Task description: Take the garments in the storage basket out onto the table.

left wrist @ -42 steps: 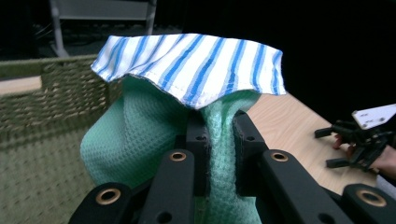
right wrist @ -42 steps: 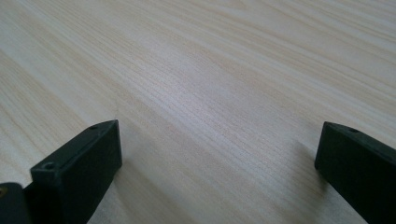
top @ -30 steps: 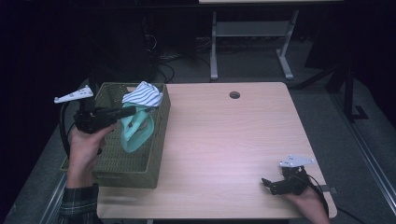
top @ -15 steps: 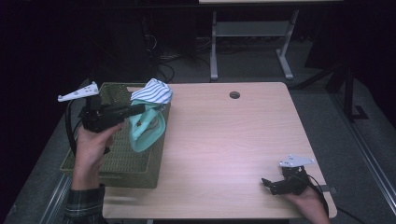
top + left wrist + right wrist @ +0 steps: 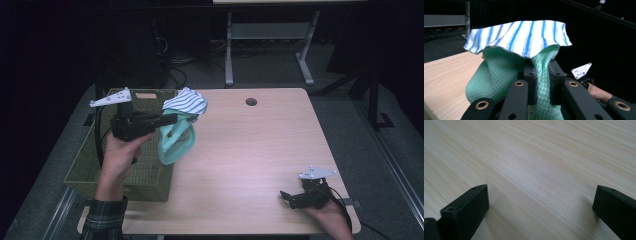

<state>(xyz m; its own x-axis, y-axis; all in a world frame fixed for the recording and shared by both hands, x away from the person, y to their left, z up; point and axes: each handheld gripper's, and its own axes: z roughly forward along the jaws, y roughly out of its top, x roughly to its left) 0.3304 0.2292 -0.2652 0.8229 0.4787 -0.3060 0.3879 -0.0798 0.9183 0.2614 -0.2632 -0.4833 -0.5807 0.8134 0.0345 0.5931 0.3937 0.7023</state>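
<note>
My left gripper (image 5: 172,119) is shut on a mint-green waffle cloth (image 5: 175,142), lifted above the right rim of the green wicker basket (image 5: 95,160). The cloth hangs in a fold below the jaws. In the left gripper view the green cloth (image 5: 496,75) is pinched between the two black jaws, my left gripper (image 5: 541,75) closed tight on it. A blue-and-white striped cloth (image 5: 186,101) lies draped over the top of the green one; the same striped cloth (image 5: 519,36) is above the jaws. My right gripper (image 5: 286,196) rests open at the table's front right, jaws wide apart over bare wood (image 5: 541,182).
The light wooden table (image 5: 250,150) has a round cable hole (image 5: 251,101) near its far edge. The basket stands at the table's left side. Beyond the table are a white desk frame (image 5: 270,35) and cables on a dark floor.
My left gripper has lifted the green cloth up and rightward out of the basket, toward the table, carrying the striped cloth on top. My right gripper has stayed put.
</note>
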